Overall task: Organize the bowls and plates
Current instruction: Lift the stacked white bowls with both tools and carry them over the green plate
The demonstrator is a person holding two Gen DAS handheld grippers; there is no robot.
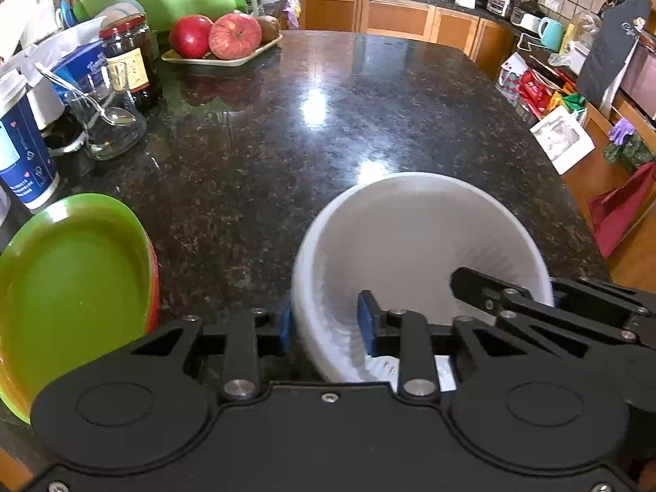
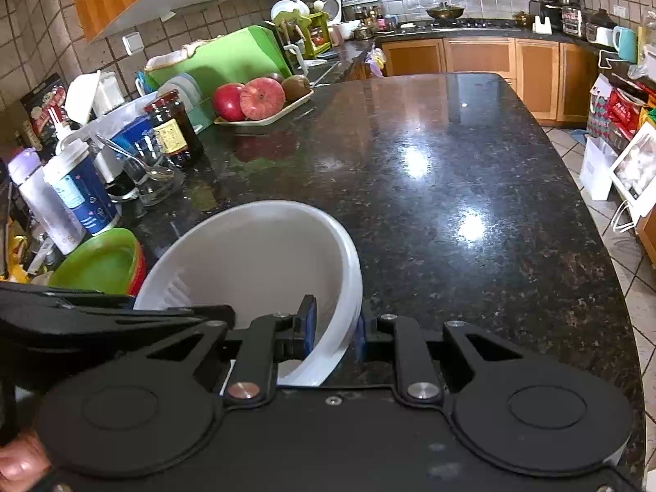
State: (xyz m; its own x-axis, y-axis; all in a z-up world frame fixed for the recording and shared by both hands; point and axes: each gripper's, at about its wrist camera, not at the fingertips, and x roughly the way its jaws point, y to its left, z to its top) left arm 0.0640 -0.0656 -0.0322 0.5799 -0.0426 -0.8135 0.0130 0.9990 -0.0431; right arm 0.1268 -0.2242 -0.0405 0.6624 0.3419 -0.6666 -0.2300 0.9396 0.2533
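Note:
A white ribbed bowl (image 1: 414, 254) is held above the dark granite counter (image 1: 328, 123) by both grippers. My left gripper (image 1: 326, 324) is shut on the bowl's left rim, one blue pad inside and one outside. My right gripper (image 2: 334, 328) is shut on the bowl's (image 2: 254, 254) right rim the same way. The right gripper's fingers (image 1: 512, 295) also show in the left wrist view at the bowl's far side. A stack of plates with a green plate on top (image 1: 69, 283) lies on the counter to the left; it also shows in the right wrist view (image 2: 98, 262).
Along the counter's left edge stand a blue paper cup (image 1: 20, 143), a glass with a spoon (image 1: 106, 123), a dark jar (image 1: 131, 61) and a tray of fruit (image 1: 221, 41). A green dish rack (image 2: 221, 57) stands behind. Bags and boxes (image 1: 553, 123) sit on the floor to the right.

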